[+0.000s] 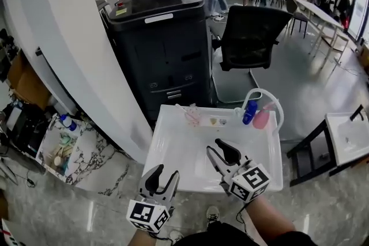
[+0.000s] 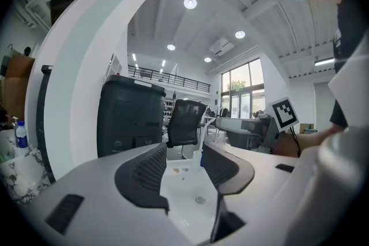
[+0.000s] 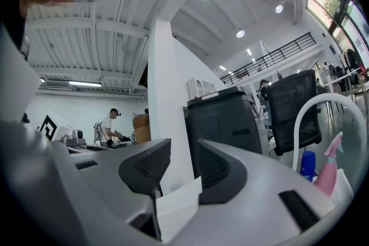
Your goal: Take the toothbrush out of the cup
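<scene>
- I'm in the approach step: nothing has been gripped yet, and the toothbrush (image 1: 187,109) appears to stand in the pinkish cup (image 1: 192,117), though it is too small to be sure.
- The cup sits on the far rim of the sink (image 1: 179,152), towards its left corner, well apart from the blue bottle (image 1: 249,112) and pink spray bottle (image 1: 261,118) at the far right corner.
- My left gripper (image 1: 162,174) hangs at the sink's near left edge, released, with only bare basin between its jaws.
- My right gripper (image 1: 216,147) is over the sink's middle, also released and empty.
- Next I'd judge one gripper must reach the far rim, straddle the brush handle above the cup, and close before lifting.
</scene>
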`<state>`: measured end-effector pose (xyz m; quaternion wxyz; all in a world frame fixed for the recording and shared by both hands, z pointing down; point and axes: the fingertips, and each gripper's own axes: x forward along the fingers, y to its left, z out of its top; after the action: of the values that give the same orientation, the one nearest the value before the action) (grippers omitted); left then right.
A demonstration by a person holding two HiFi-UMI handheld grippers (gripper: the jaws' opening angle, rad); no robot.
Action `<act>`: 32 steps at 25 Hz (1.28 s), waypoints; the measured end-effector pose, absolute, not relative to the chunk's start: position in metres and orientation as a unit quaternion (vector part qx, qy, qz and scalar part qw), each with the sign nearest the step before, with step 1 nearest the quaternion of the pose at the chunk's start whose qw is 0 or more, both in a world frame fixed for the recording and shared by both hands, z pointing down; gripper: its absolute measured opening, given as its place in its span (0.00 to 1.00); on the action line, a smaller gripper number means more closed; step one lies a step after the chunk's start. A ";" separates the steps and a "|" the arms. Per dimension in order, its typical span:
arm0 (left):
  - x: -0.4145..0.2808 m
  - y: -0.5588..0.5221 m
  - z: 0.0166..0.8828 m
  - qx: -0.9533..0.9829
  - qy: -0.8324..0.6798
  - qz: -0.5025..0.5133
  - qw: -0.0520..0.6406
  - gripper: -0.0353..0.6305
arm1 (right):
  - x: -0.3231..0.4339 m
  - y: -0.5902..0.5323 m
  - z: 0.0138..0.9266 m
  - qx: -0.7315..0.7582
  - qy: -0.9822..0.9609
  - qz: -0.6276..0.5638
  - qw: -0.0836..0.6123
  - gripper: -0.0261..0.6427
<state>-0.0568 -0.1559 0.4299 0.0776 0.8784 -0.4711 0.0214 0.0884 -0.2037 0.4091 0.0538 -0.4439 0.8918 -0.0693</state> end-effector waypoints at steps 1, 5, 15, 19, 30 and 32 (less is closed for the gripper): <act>-0.051 -0.161 0.430 0.876 -0.475 0.021 0.079 0.36 | 0.093 -0.210 0.410 -0.439 0.894 -0.070 0.053 0.25; -0.029 -0.178 0.431 0.867 -0.491 0.017 0.077 0.36 | 0.109 -0.232 0.414 -0.417 0.904 -0.072 0.050 0.25; 0.004 -0.195 0.430 0.853 -0.517 0.021 0.070 0.36 | 0.133 -0.268 0.419 -0.384 0.919 -0.073 0.047 0.25; 0.007 -0.201 0.430 0.851 -0.520 0.027 0.068 0.37 | 0.134 -0.280 0.420 -0.379 0.921 -0.072 0.047 0.26; 0.014 -0.218 0.434 0.854 -0.515 0.027 0.066 0.37 | 0.131 -0.304 0.422 -0.375 0.924 -0.064 0.035 0.27; 0.012 -0.222 0.435 0.855 -0.513 0.025 0.070 0.38 | 0.128 -0.309 0.424 -0.376 0.924 -0.062 0.031 0.27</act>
<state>0.0124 -0.2223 0.4349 0.0701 0.8550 -0.5133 0.0250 0.1277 -0.3093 0.4242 0.0315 -0.3763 0.9239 -0.0623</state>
